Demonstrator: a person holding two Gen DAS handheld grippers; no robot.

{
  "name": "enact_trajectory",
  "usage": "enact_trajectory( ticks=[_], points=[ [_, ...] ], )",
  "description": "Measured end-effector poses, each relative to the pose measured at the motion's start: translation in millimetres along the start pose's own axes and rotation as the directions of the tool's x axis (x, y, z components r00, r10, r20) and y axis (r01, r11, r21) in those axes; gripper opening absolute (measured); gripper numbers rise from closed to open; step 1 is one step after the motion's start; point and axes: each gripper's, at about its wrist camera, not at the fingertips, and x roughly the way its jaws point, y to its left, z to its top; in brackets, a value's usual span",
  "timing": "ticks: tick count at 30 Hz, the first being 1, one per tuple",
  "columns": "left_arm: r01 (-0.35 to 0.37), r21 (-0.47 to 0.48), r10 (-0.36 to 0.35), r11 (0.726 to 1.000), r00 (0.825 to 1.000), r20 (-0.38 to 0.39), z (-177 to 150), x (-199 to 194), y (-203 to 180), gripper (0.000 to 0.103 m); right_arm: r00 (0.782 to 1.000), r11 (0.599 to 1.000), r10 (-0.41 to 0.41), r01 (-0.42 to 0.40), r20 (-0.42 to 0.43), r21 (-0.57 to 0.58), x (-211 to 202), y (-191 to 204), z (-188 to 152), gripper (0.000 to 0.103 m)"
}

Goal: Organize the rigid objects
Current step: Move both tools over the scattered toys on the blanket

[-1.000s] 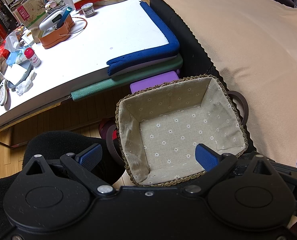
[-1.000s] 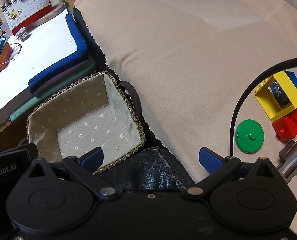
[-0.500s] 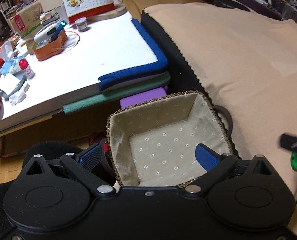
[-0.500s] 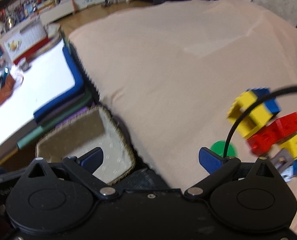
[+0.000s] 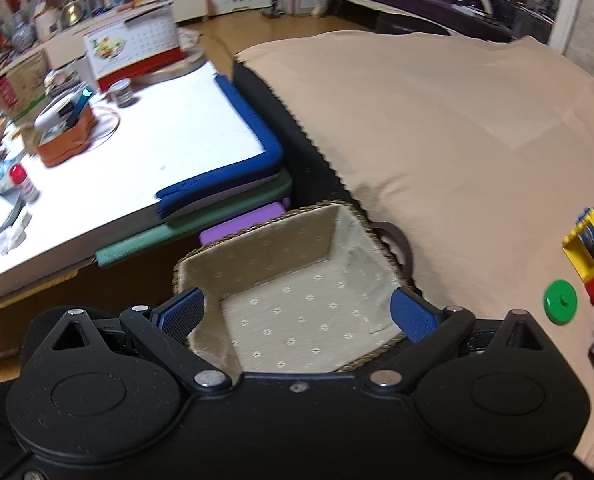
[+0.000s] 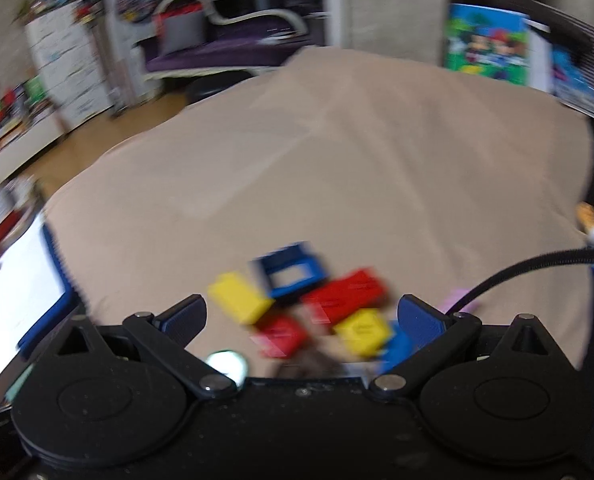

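plastic building blocks [image 6: 309, 308] in red, yellow and blue lie clustered on the beige cloth [image 6: 337, 168].
right gripper [image 6: 301, 316] hangs over them, jaws apart (view blurred); left gripper [image 5: 297, 312], jaws apart and empty, hangs over the fabric-lined woven basket [image 5: 257, 248] beside the cloth.

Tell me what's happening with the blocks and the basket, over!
Left gripper open, over the basket. Right gripper open, over the blocks. Basket has nothing in it; blocks all on the cloth. Nothing in the way.
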Motion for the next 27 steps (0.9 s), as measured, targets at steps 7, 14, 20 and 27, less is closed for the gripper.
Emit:
enact_trajectory(
  ticks=[7,14,20,27],
  points=[
    [0.05,0.091,-0.053,0.995,0.998,0.031,-5.7,-8.5,-37.1,0.096,0.984,0.975,-0.179,0.175,0.018,0.134,-13.6,-111.3,-0.4,0.102],
    [0.137,0.209,-0.147,0.968,0.989,0.031,-12.5,-10.3,-93.4,0.097,0.949,0.924,-0.314,0.3,0.02,0.237,-3.0,-171.4,-22.6,0.102],
    [0.209,0.349,-0.208,0.914,0.977,-0.041,-24.3,0.6,-154.0,0.096,0.982,0.956,-0.156,0.177,-0.105,0.233,43.8,-172.9,-45.5,0.084],
    [0.284,0.375,-0.256,0.883,0.959,-0.124,-33.1,17.2,-193.2,0.095,0.989,0.987,-0.068,0.086,-0.135,0.137,70.5,-116.8,-66.8,0.08]
  ],
)
